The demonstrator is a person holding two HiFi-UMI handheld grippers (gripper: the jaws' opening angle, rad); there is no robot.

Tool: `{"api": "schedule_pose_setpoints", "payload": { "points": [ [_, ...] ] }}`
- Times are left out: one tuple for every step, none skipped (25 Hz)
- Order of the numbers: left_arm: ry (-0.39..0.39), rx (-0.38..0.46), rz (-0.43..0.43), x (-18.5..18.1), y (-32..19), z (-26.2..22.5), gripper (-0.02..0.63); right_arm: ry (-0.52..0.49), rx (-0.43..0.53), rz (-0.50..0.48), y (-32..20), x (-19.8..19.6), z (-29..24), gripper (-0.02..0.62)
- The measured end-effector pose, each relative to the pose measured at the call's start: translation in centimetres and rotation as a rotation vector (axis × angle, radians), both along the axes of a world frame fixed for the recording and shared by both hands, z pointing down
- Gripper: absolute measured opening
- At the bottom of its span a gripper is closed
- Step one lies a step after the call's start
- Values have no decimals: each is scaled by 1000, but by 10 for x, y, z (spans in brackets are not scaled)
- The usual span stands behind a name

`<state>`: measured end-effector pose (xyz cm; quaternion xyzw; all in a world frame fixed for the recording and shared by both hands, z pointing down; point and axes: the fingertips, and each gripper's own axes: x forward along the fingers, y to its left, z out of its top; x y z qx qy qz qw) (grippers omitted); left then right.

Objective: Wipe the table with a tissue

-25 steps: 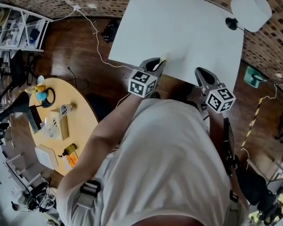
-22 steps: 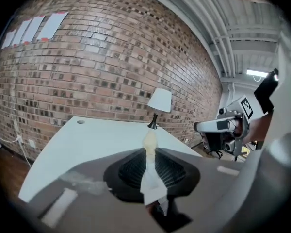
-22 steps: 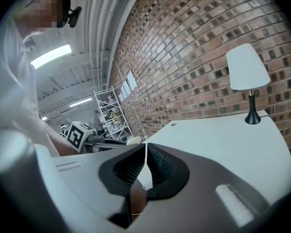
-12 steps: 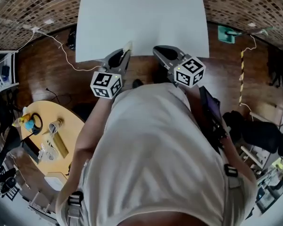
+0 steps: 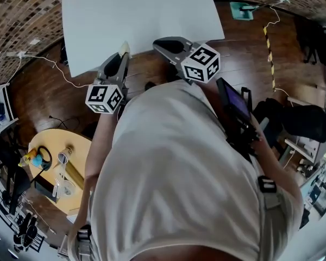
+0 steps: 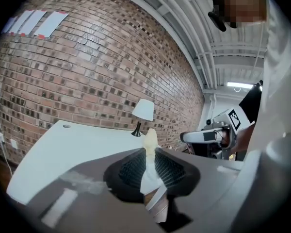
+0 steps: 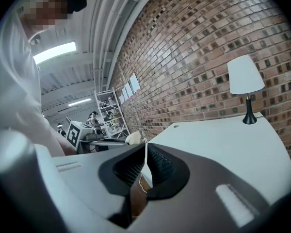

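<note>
We hold the left gripper (image 6: 149,154) closed on the tissue (image 6: 149,163): its two ribbed pads pinch the white sheet, and a crumpled cream tip sticks up past the fingertips. In the head view the tissue (image 5: 125,49) sits at the near edge of the table (image 5: 141,15), lifted in the air and not touching the top. The right gripper (image 7: 145,152) has its jaws together with nothing between them; only a thin slit shows below the meeting pads. In the head view both grippers are held out in front of our white shirt (image 5: 179,173), side by side and a little apart, the right one (image 5: 162,43) just short of the table edge. The table top is bare white, with a lamp (image 7: 245,76) standing at its far side against the brick wall (image 6: 87,72).
</note>
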<state>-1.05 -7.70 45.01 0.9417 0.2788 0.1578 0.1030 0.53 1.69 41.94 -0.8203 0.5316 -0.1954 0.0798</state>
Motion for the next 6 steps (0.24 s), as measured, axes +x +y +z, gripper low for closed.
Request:
{"api": "schedule_pose_setpoints", "payload": {
  "points": [
    [0, -1, 2, 2, 3, 0, 63, -1, 2, 3, 3, 2, -1, 17],
    [-1, -3, 3, 5, 6, -1, 63, -2, 3, 7, 6, 5, -1, 17],
    [-3, -6, 2, 7, 10, -1, 63, -5, 4, 11, 10, 8, -2, 17],
    [-8, -9, 1, 9, 13, -1, 63, -8, 4, 15, 13, 10, -3, 17],
    [-13, -12, 0, 10, 15, 0, 63, -13, 4, 19, 17, 11, -3, 17],
    [-19, -14, 0, 11, 18, 1, 63, -19, 3, 23, 20, 12, -4, 17]
  ]
}}
